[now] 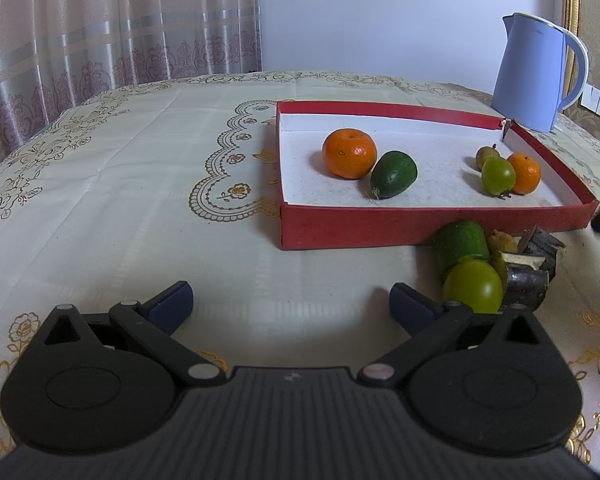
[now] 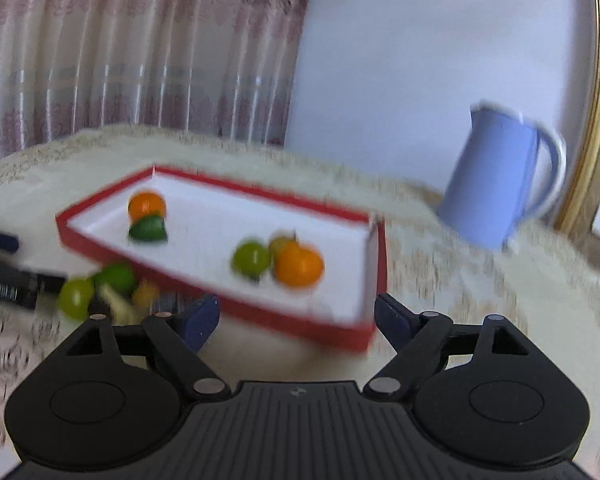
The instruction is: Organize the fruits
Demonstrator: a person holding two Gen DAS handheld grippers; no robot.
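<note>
Fruits sit partly inside the red box (image 1: 420, 228), partly outside it. Inside, toward the box's left: a large orange mandarin (image 1: 349, 153) touching a dark green avocado-shaped fruit (image 1: 393, 174). Inside, toward the box's right wall: a small orange mandarin (image 1: 525, 173), a light green round fruit (image 1: 498, 176) and a small brownish-green fruit (image 1: 486, 157), clustered and touching. Box lining white, walls low.

Outside, just in front of the box's near-right corner: a dark green fruit (image 1: 462, 245), a glossy yellow-green fruit (image 1: 473, 286), a small brown fruit (image 1: 502, 241) and dark, indistinct pieces (image 1: 528, 276), all bunched together.

Left claw (image 1: 291, 306): released, fingers wide apart, nothing between them, low over the table (image 1: 120, 200) in front of the box. Right claw (image 2: 297, 318): released, empty, over the box's near corner; this view is motion-blurred.

Table carries a cream cloth with gold floral print. Blue kettle (image 1: 534, 74) stands behind the box's far-right corner. Pink patterned curtain (image 1: 100, 28) and pale wall (image 1: 380, 16) lie beyond the box.
</note>
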